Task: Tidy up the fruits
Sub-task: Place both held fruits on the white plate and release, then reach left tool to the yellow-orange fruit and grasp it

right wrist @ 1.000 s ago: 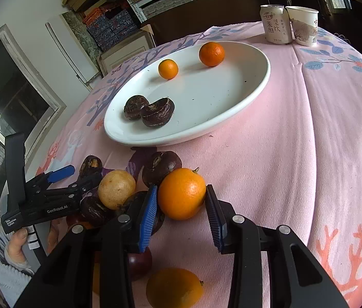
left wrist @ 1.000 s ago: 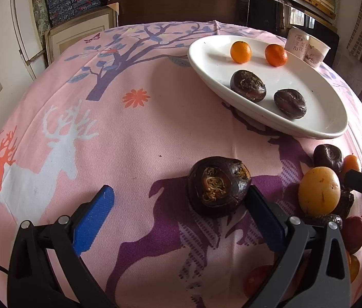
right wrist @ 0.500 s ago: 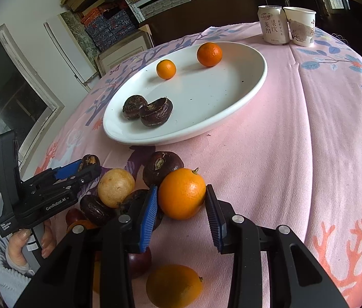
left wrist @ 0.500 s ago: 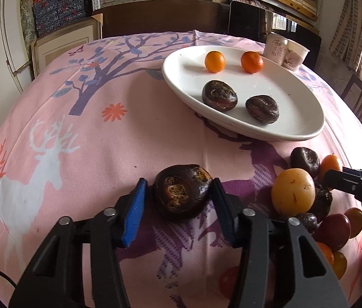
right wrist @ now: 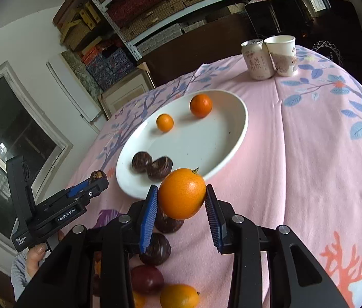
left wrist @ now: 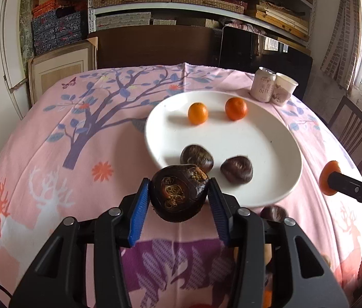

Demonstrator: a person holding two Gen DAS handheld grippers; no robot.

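Left gripper (left wrist: 178,200) clamps a dark fruit (left wrist: 178,195); right gripper (right wrist: 181,202) clamps an orange (right wrist: 182,193).

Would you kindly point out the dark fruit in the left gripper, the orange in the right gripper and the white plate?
dark fruit (left wrist: 178,192), left wrist view, front face.
orange (right wrist: 182,193), right wrist view, middle of peel.
white plate (right wrist: 242,118), right wrist view, far rim.

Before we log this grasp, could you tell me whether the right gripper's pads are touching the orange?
Touching. The right wrist view shows both blue pads pressed against the sides of the orange, held clear of the tablecloth.
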